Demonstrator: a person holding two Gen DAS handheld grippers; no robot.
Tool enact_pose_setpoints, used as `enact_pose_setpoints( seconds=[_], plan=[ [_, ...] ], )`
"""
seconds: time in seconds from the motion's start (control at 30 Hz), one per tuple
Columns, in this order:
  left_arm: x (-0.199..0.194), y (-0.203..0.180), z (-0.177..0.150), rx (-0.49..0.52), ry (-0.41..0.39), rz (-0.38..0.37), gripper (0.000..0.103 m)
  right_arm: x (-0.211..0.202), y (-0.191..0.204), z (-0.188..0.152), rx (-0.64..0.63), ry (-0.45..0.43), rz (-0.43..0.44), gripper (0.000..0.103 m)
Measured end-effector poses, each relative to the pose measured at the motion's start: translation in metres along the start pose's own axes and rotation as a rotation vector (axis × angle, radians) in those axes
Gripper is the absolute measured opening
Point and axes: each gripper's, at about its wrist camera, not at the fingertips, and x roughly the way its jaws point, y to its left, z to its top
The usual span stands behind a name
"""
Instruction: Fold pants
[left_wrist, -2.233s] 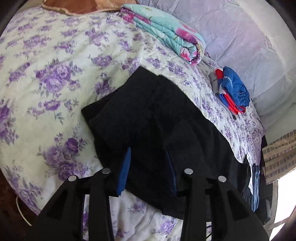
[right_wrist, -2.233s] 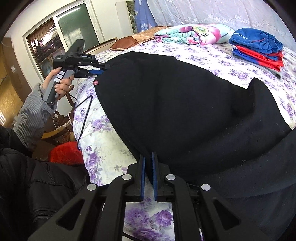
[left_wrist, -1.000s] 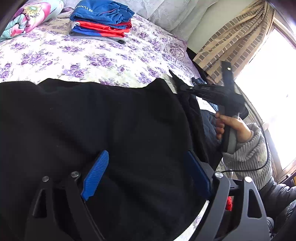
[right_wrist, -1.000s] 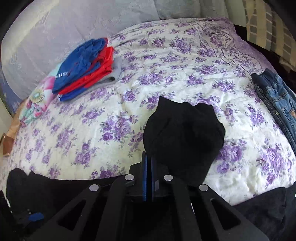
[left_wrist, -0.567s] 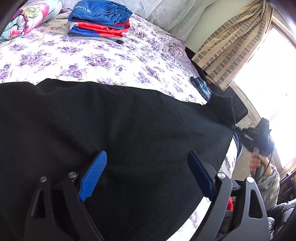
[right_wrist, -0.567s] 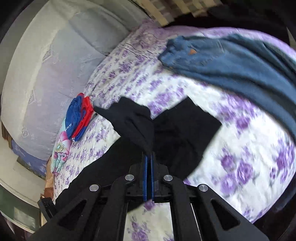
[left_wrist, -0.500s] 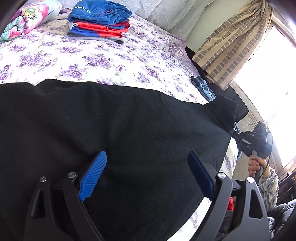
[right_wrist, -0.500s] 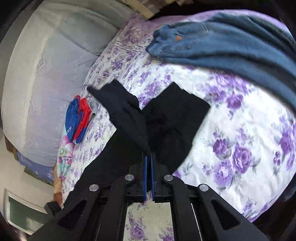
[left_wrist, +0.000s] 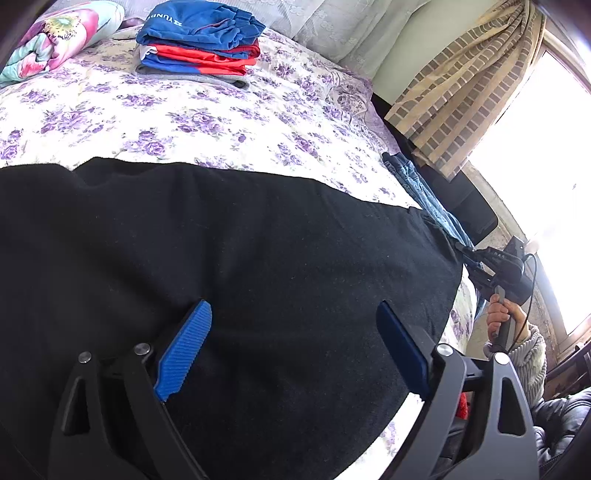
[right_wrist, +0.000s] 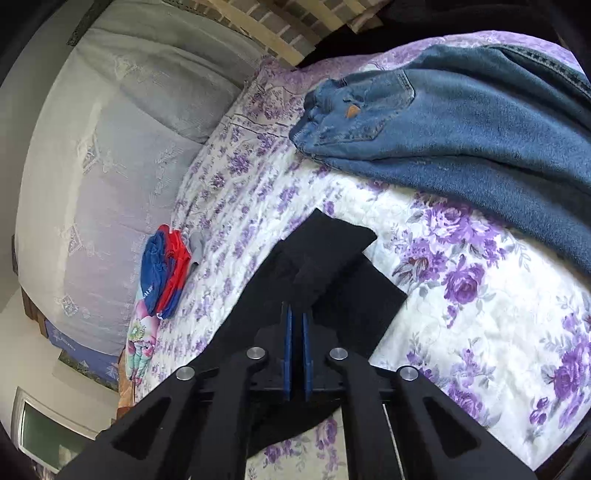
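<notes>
Currently left claw (left_wrist: 291, 347) gapes above black pants (left_wrist: 258, 240); right claw (right_wrist: 296, 325) pinches their hem.

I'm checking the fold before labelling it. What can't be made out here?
- Left wrist view: the black pants run off the left and bottom edges, so their full outline is cut off.
- Right wrist view: the right gripper fingers hide the cloth they pinch.
- Right wrist view: the jeans run past the right edge.
- Left wrist view: glare washes out the window.
</notes>
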Motion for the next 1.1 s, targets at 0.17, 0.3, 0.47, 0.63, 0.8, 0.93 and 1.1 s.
enact_pose_setpoints(
  seconds=[0.17,0.3,0.47,0.63,0.8,0.93,1.1],
  plan=[
    [-0.003,0.006,0.001,-0.028,-0.005,-0.04,0.088,-0.023,-0.004,-0.003,-0.035,0.031,-0.03,0.005],
    [-0.003,0.009,0.003,-0.045,-0.004,-0.063,0.088,-0.016,-0.036,-0.011,0.094,0.103,-0.004,0.008],
    [-0.003,0.006,0.003,-0.045,-0.005,-0.046,0.088,-0.037,-0.029,0.0,0.042,0.034,-0.061,0.054],
    [-0.01,-0.011,0.004,-0.024,-0.003,0.01,0.088,-0.006,-0.031,0.001,0.046,0.057,-0.023,0.054],
    [-0.013,-0.035,0.006,0.02,-0.011,0.045,0.088,0.014,-0.017,0.0,-0.047,0.041,-0.031,0.054],
    [0.013,-0.047,-0.001,0.065,0.056,0.099,0.089,0.015,-0.013,-0.002,-0.104,0.013,-0.045,0.027],
    [0.009,-0.048,-0.017,0.151,0.06,0.191,0.089,0.002,-0.016,0.019,-0.081,0.039,-0.08,0.041]
  ],
)
